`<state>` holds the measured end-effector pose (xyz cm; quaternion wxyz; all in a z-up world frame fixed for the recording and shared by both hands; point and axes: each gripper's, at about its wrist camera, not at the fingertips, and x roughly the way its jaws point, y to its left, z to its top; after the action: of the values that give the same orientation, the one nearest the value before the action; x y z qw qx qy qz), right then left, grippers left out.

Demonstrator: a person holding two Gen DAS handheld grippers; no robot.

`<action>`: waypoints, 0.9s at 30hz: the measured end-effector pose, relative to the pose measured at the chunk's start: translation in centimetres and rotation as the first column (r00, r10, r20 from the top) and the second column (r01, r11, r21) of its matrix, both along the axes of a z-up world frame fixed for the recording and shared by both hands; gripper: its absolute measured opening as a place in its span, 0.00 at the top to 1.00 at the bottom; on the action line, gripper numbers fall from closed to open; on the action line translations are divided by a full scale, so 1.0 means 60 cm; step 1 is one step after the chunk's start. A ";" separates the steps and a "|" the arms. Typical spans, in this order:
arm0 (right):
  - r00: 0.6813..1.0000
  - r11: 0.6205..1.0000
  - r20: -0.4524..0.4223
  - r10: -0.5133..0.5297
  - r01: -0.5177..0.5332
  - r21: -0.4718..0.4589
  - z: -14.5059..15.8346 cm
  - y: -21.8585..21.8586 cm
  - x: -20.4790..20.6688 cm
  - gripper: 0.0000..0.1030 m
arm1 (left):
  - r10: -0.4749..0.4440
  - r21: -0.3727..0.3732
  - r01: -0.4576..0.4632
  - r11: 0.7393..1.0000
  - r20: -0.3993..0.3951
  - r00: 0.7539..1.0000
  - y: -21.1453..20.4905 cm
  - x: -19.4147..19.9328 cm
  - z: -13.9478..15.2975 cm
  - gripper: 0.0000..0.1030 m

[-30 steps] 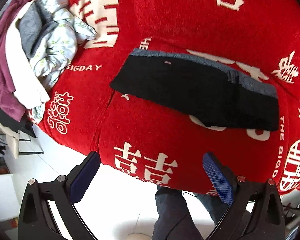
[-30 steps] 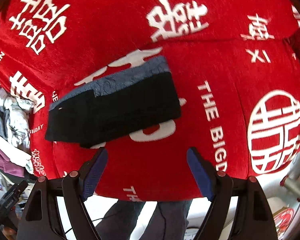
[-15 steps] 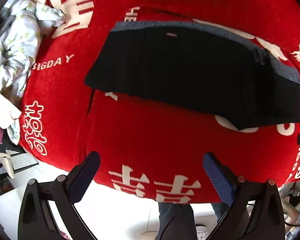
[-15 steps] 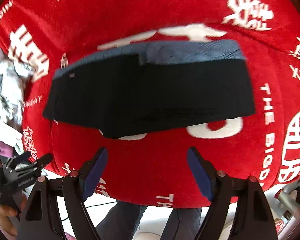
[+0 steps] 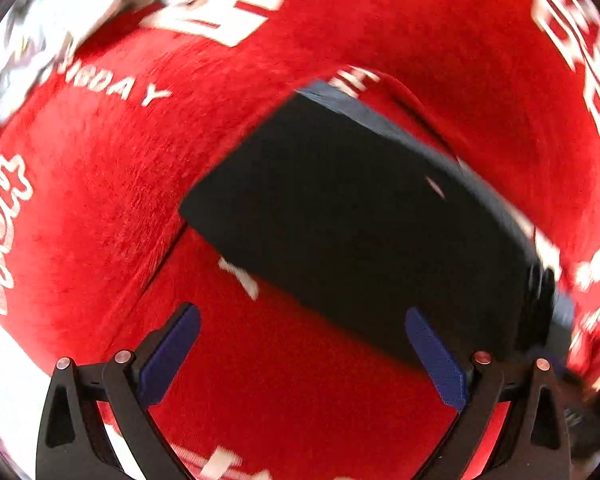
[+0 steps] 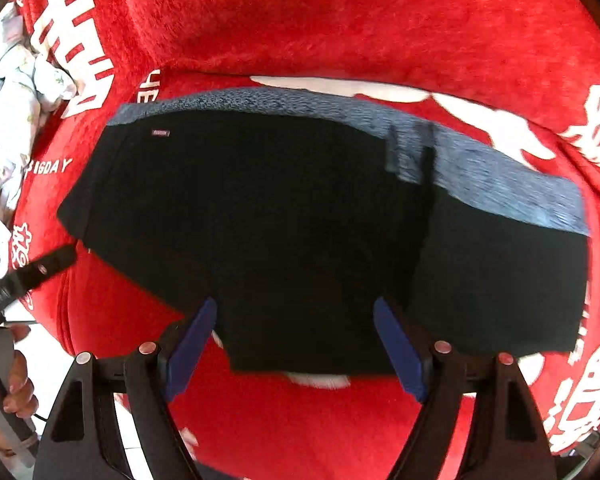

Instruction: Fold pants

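Black pants [image 6: 280,220] with a grey waistband [image 6: 500,184] lie folded flat on a red blanket [image 6: 340,20] with white lettering. My right gripper [image 6: 296,308] hovers low over their near edge, jaws wide open, nothing pinched. In the left wrist view the pants [image 5: 360,220] run diagonally, and their left corner lies just ahead of my open left gripper [image 5: 302,316], which is over bare blanket [image 5: 100,200]. The left gripper [image 6: 40,268] also shows at the left edge of the right wrist view, held by a hand [image 6: 16,380].
A heap of other clothes [image 6: 12,92], pale floral and white, lies on the blanket's left end; it is blurred in the left wrist view [image 5: 60,8]. The blanket's near edge drops to a white floor [image 5: 4,380].
Both grippers have come down close to the pants, which now fill much more of each view. The right one has moved over their near edge; the left one has swung toward their left corner.
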<state>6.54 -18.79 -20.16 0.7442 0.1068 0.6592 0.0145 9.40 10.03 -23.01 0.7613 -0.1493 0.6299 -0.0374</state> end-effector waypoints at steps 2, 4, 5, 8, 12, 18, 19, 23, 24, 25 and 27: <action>1.000 1.000 -0.022 -0.006 0.007 0.021 -0.036 0.010 0.011 0.19 | 0.044 -0.110 -0.044 0.993 -0.005 0.999 0.022 0.007 -0.020 0.00; 0.998 0.998 -0.046 -0.032 0.035 0.050 -0.061 0.014 0.010 0.17 | 0.075 -0.224 -0.075 0.972 -0.007 0.997 0.039 0.009 -0.040 0.00; 0.999 0.998 -0.021 -0.037 0.038 0.046 -0.063 0.017 0.008 0.13 | 0.076 -0.257 -0.076 0.963 -0.009 0.997 0.040 0.009 -0.046 0.00; 1.000 1.000 -0.003 0.003 -0.003 0.024 -0.066 0.036 0.003 0.07 | 0.068 -0.345 -0.070 0.936 -0.019 0.998 0.033 0.014 -0.064 0.00; 0.999 0.999 0.001 0.035 -0.035 0.009 -0.068 0.043 0.000 0.06 | 0.071 -0.344 -0.064 0.937 0.007 0.997 0.018 0.033 -0.070 0.00; 0.999 0.999 -0.002 0.044 -0.044 0.013 -0.067 0.037 -0.003 0.06 | 0.088 -0.400 -0.066 0.914 0.037 0.995 0.007 0.054 -0.034 0.00; 0.999 0.999 -0.001 0.044 -0.044 0.016 -0.068 0.038 -0.002 0.05 | 0.066 -0.398 -0.021 0.917 0.100 0.993 -0.008 0.054 -0.006 0.00; 0.998 0.998 0.013 0.056 -0.056 0.021 -0.070 0.041 -0.002 0.04 | -0.028 -0.295 0.076 0.952 0.164 0.986 -0.051 0.075 0.004 0.00; 0.998 0.998 0.010 0.061 -0.061 0.020 -0.070 0.045 0.000 0.04 | -0.021 -0.276 0.053 0.960 0.118 0.993 -0.052 0.082 -0.015 0.00; 0.998 0.997 0.003 0.067 -0.067 0.024 -0.068 0.045 0.002 0.04 | 0.013 -0.274 0.003 0.962 0.056 0.998 -0.046 0.089 -0.040 0.00; 0.998 0.997 -0.009 0.057 -0.056 0.056 -0.056 0.035 0.009 0.04 | 0.083 -0.282 -0.078 0.956 0.004 0.997 -0.023 0.088 -0.062 0.15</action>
<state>7.06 -16.70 -23.54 0.7367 0.1089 0.6653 0.0533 14.68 8.63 -26.76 0.7379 -0.2814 0.6057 -0.0969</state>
